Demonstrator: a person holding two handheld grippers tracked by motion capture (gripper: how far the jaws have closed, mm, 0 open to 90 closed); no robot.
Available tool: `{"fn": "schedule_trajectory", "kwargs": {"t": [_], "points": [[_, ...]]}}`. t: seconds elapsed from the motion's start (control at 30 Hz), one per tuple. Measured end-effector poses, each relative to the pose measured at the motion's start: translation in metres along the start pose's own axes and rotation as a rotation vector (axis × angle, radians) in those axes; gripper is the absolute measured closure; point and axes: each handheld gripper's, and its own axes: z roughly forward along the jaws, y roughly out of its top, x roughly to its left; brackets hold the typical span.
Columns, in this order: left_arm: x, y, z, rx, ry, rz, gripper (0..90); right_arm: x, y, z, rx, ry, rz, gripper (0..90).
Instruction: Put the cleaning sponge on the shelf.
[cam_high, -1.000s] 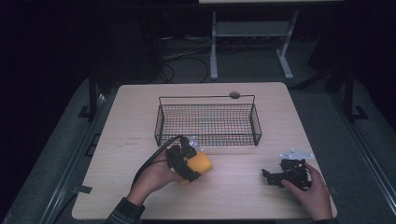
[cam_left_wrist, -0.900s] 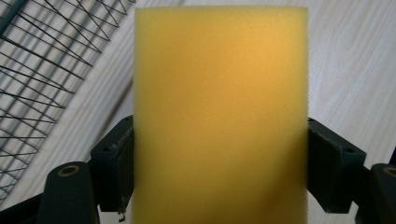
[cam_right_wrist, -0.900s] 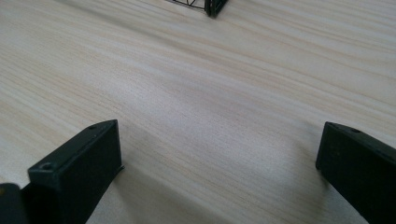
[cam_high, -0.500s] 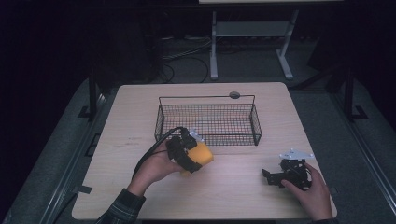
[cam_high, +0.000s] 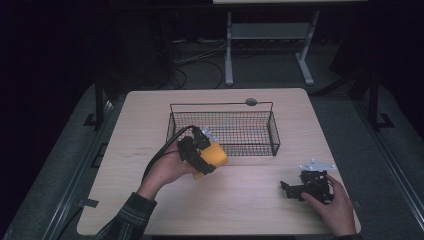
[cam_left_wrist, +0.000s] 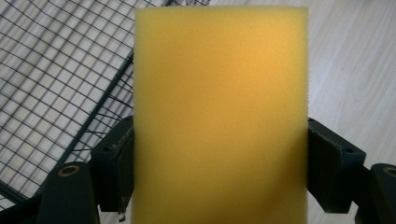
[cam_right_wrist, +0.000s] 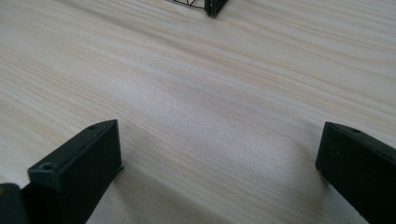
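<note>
Left gripper (cam_high: 206, 159) lifted up and forward with yellow sponge (cam_high: 214, 155) clamped between jaws, off the tabletop position of a second ago. Now at near wall of wire basket (cam_high: 272, 131), sponge overlapping its front-left corner from above.

**Three cameras: one overhead, two riding the grippers**

The high view looks forward and down from above the person's side, taking in the whole wooden table (cam_high: 150, 120), the wire basket (cam_high: 222, 127) near its middle and dark floor beyond.

The left gripper view sits very close behind a yellow sponge (cam_left_wrist: 219, 116) and faces down along its jaws; basket mesh (cam_left_wrist: 51, 79) and tabletop (cam_left_wrist: 355, 60) show past it.

The right gripper view lies low, almost grazing the tabletop (cam_right_wrist: 201, 93), looking across it toward a basket corner (cam_right_wrist: 210, 5) at the top edge.

All three views share the basket and the table surface.
</note>
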Motion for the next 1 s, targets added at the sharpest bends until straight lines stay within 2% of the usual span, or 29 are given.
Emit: {"fn": "schedule_trajectory", "kwargs": {"t": [0.37,0.63,1.0], "points": [[0.016,0.013,-0.007,0.004,0.027,-0.003,22.6,0.0,0.0,0.0,0.001,0.0,0.002,0.0],[0.032,0.019,-0.007,-0.022,0.035,-0.035,22.6,0.0,0.0,0.0,0.001,0.0,0.002,0.0],[0.054,0.027,-0.007,-0.022,0.06,-0.065,22.6,0.0,0.0,0.0,0.001,0.0,0.003,0.0]]}}
